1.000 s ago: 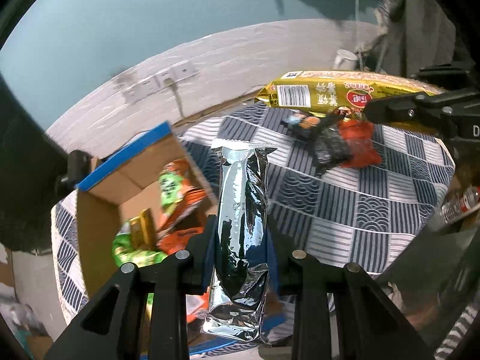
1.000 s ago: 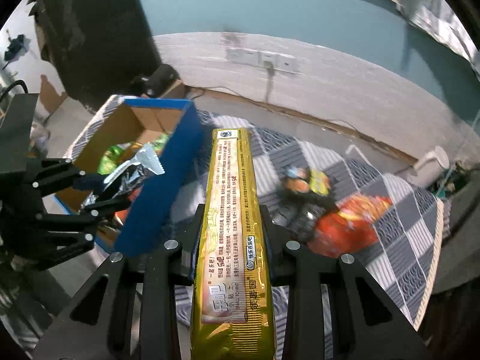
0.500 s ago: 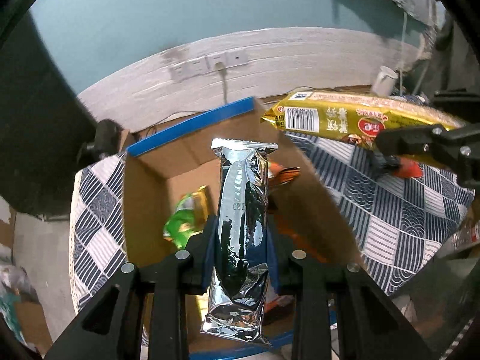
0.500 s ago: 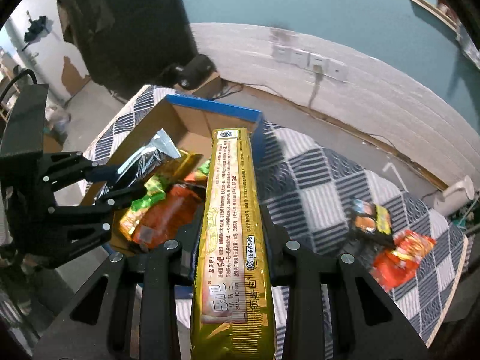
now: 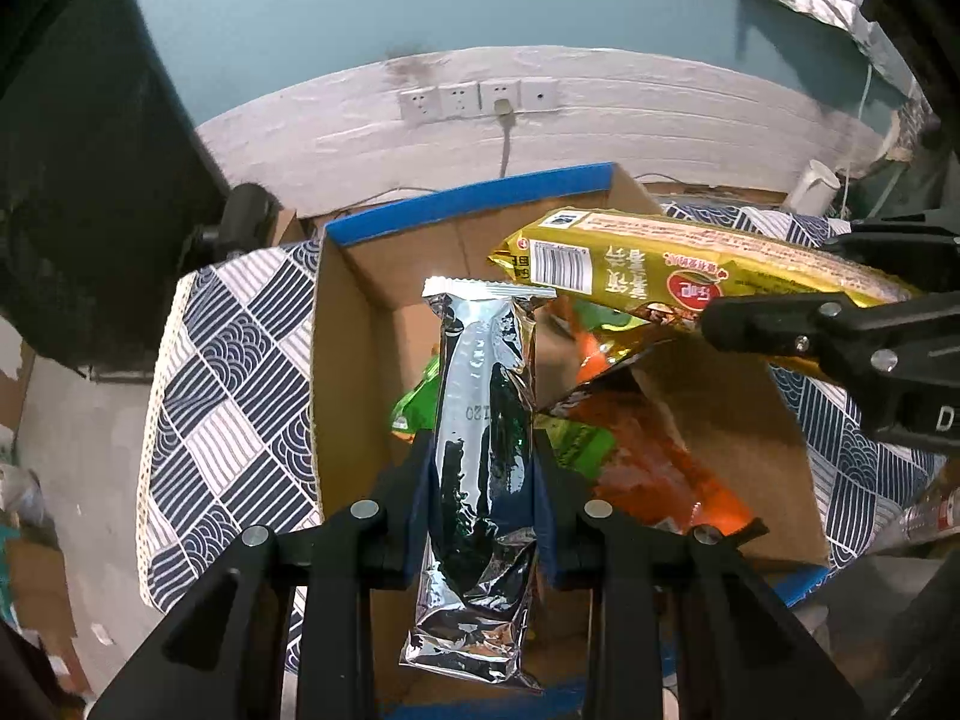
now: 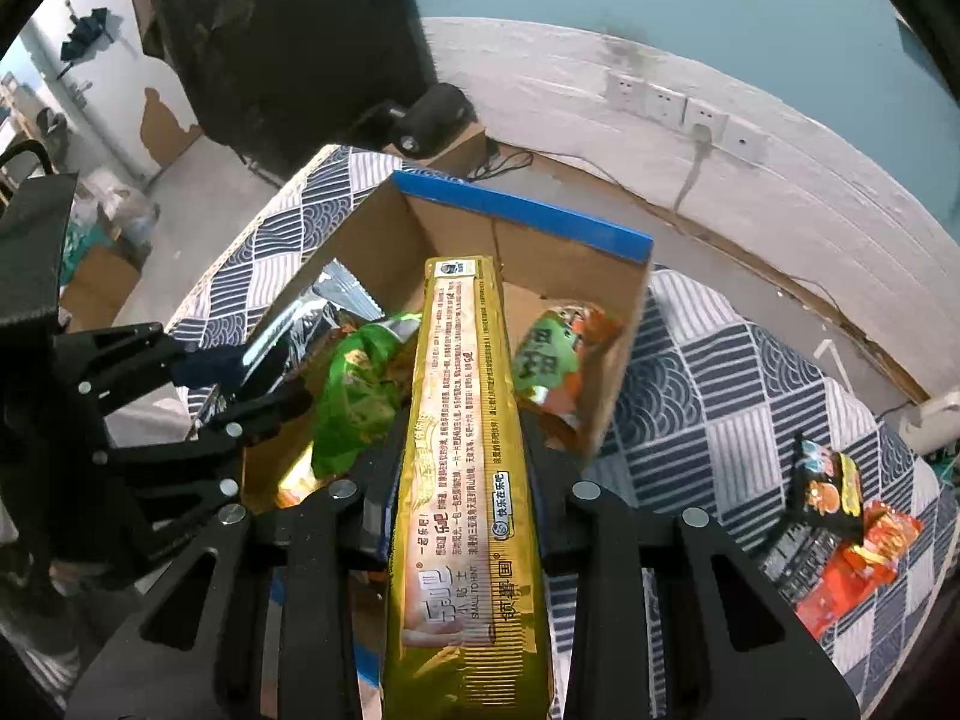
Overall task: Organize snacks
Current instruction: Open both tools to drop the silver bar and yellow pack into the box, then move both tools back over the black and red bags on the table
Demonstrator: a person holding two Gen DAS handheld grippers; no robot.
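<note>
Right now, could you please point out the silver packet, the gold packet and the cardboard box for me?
silver packet [image 5: 480,420]: left wrist view, middle of its shiny front.
gold packet [image 6: 465,420]: right wrist view, middle of its printed face.
cardboard box [image 6: 522,213]: right wrist view, blue top edge of its far wall.

A crinkled silver foil packet and a long gold biscuit pack hang lengthwise above an open cardboard box with blue-edged flaps, holding green and orange snack bags, while three more packets lie on the desk.
</note>
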